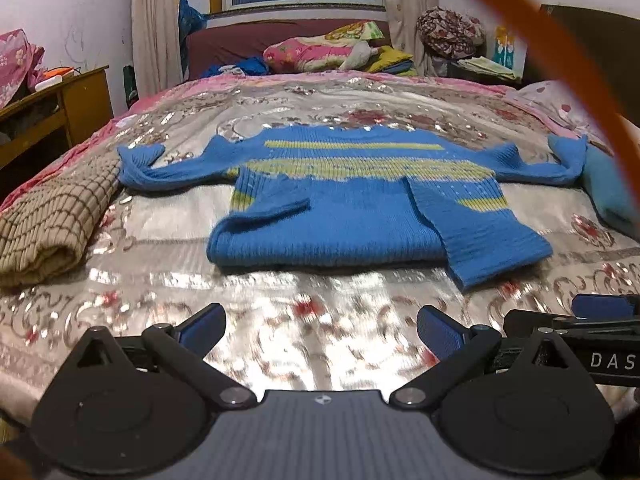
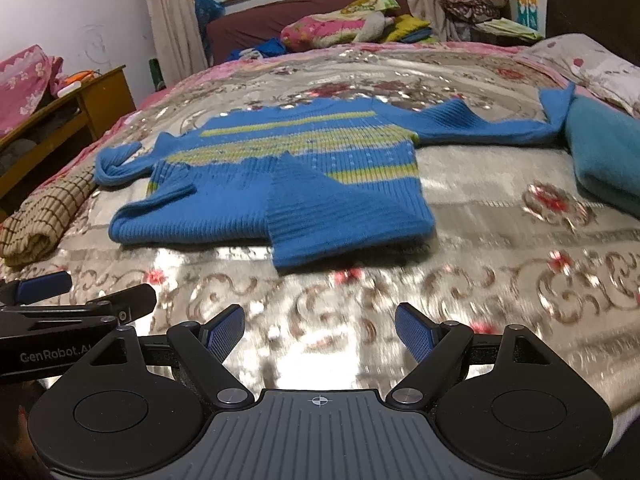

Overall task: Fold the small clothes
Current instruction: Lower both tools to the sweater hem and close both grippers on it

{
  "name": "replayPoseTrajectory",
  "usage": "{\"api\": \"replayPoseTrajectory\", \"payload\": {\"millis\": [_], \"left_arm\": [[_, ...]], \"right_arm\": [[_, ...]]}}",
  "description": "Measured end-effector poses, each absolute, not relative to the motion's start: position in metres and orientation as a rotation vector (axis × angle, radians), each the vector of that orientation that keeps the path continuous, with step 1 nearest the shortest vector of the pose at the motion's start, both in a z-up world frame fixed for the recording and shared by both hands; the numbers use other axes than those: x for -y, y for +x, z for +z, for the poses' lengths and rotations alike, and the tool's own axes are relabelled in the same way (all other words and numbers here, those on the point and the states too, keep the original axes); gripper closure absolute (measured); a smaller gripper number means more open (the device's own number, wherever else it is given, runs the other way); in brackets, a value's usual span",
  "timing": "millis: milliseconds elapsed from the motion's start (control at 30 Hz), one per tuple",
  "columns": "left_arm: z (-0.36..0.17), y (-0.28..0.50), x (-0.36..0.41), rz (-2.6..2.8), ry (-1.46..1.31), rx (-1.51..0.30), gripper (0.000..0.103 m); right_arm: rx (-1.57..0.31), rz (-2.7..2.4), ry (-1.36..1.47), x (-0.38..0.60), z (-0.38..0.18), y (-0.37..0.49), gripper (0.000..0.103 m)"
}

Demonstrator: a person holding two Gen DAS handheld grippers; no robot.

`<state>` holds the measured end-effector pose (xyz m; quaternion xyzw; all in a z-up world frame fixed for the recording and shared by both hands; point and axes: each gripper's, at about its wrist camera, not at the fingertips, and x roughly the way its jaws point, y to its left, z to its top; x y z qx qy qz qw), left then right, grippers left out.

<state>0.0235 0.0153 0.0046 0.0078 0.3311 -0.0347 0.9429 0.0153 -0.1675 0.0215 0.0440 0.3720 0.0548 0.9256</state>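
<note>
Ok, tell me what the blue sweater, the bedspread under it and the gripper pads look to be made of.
Blue sweater: knitted yarn, probably wool or acrylic; ribbed rows show, matte.
Bedspread: likely satin-type synthetic; glossy sheen with bright glare, floral pattern.
Left gripper pads: apparently blue rubber or soft plastic; the right gripper pads show a dotted grip texture.

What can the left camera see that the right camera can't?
Only the left view shows an orange strap curving across its top right corner.

Only the right view shows the teal cloth almost whole, beside the sweater's far sleeve.

Both show the blue sweater with yellow stripes lying on the shiny flowered bedspread, its bottom part folded up, the checked cloth on the left, and each gripper open and holding nothing: left gripper, right gripper.
</note>
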Motion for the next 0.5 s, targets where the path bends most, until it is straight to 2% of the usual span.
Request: {"api": "replayPoseTrajectory", "payload": {"millis": [500], "left_arm": [[0.017, 0.071, -0.047, -0.075, -0.001, -0.607, 0.0]], "right_arm": [[-0.771, 0.146, 0.037, 0.148, 0.019, 0.06, 0.019]]}}
